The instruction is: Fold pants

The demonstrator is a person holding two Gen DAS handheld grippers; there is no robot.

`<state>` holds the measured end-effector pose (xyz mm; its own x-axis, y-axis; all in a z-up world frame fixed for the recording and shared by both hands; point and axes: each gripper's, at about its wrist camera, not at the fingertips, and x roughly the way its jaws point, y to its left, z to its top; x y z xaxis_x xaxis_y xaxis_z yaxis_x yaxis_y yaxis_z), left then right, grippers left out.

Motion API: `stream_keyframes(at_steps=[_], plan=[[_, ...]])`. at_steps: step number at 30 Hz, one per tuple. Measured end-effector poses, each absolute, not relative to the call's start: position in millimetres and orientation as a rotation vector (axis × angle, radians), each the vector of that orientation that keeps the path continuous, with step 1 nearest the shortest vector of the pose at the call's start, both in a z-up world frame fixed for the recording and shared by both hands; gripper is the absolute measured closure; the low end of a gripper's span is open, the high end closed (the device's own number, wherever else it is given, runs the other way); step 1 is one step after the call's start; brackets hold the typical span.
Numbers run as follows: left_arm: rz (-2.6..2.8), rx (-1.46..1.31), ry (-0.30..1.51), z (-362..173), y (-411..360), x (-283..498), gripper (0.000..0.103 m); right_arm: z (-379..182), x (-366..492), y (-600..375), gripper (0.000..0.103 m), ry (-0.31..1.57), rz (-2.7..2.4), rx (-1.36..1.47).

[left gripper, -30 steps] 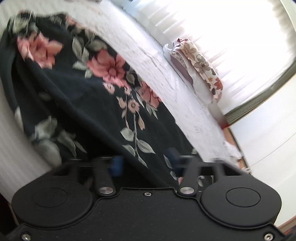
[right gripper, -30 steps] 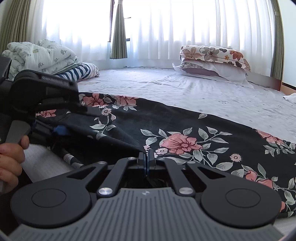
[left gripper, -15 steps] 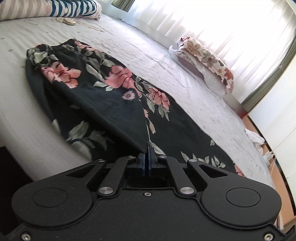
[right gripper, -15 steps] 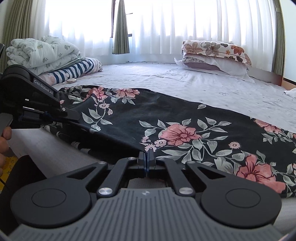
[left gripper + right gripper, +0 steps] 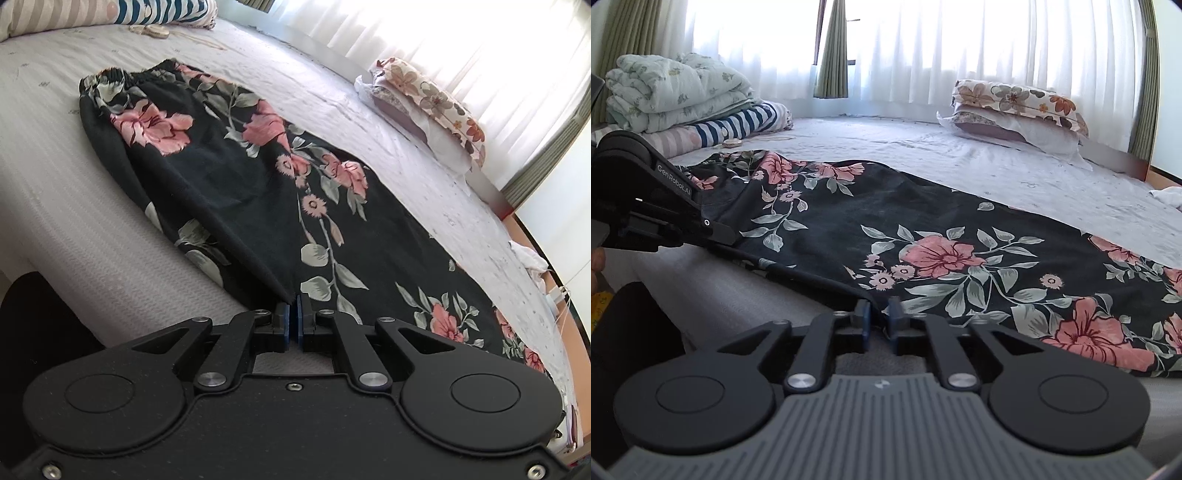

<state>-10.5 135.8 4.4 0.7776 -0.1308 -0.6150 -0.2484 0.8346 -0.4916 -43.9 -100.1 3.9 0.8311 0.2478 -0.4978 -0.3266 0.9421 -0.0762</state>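
Pants (image 5: 258,192), black with pink flowers and grey-green leaves, lay lengthwise along the near edge of the bed (image 5: 369,122), elastic waistband at the far left, legs running off right; the near side edge overhung the mattress, likely so both grippers could reach it from the floor side.

Left to right, as seen from the right wrist:
- Folded quilt (image 5: 672,92) on striped bedding (image 5: 746,122), far left by the curtain.
- Left gripper (image 5: 294,314), fingers pressed together, pinching the near edge of the pants near the crotch fold; apparently holding that edge taut. A second before, its fingers stood apart and the cloth was bunched and blurred close to the lens; now the garment lay spread flat, the whole waistband in view.
- Right gripper (image 5: 878,312), blue pads parted and opening, the pants' edge lying between them but no longer pressed. Half a second before these pads were shut tight on that edge; judged a release after laying the leg down.
- Floral pillow (image 5: 1015,99), stacked on a second one, far right, well apart from the pants.
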Motion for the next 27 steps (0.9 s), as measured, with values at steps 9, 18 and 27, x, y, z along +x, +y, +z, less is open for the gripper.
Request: stream_keyframes(at_steps=[9,18,27], plan=[[0.070,-0.595,0.686,1.0,140.5,-7.7,0.099,-2.2,-39.8,-174.4,0.064,0.485,0.065,-0.198],[0.078,-0.537,0.702,3.6,134.2,-3.5,0.097,-6.9,-40.5,-334.5,0.069,0.482,-0.338,-0.072],[0.090,-0.510,0.709,5.0,132.1,-1.3,0.096,-8.5,-40.9,-414.5,0.069,0.467,-0.558,-0.059]])
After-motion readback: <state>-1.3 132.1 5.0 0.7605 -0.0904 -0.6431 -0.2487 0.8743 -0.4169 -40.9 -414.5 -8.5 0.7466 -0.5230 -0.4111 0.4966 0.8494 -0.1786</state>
